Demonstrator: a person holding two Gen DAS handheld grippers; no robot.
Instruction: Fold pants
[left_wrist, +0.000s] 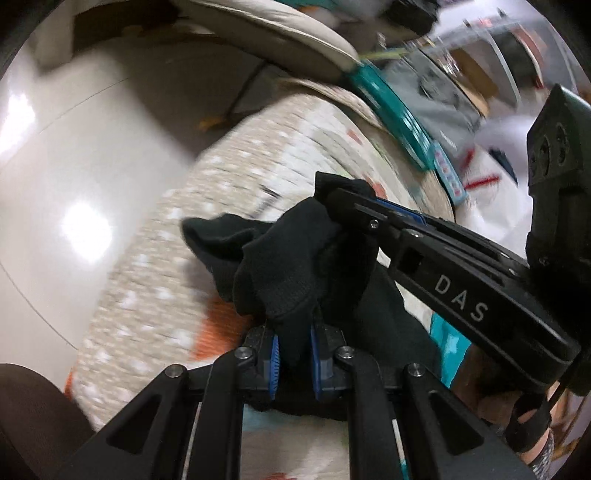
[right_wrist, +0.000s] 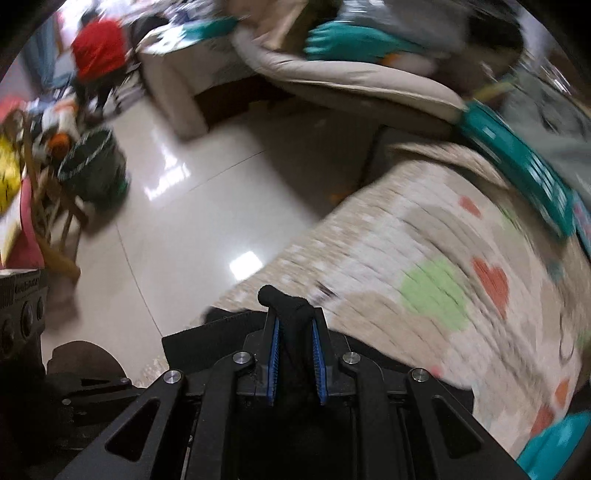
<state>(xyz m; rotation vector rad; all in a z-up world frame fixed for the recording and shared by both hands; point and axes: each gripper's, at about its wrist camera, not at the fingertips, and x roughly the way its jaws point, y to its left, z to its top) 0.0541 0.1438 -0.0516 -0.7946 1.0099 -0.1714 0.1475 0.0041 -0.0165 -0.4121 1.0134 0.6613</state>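
Around: patterned bed cover (right_wrist: 424, 258), teal box (right_wrist: 517, 155), glossy floor (right_wrist: 184, 206).
Pants: black pants (left_wrist: 288, 266) bunched over cover.
Left tongs (left_wrist: 293, 354): pinching pants.
Right tongs (right_wrist: 294, 354): pinching pants, just beside left.

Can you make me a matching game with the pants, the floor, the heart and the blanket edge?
Things:
1. pants
2. floor
3. heart
4. blanket edge

Descriptions:
A. teal
B. shiny white tiles
C. black, pinched in both grippers
D. orange-red, printed on the blanket

Pairs: 1-C, 2-B, 3-D, 4-A

The left gripper and right gripper each clamp a bunch of the pants.
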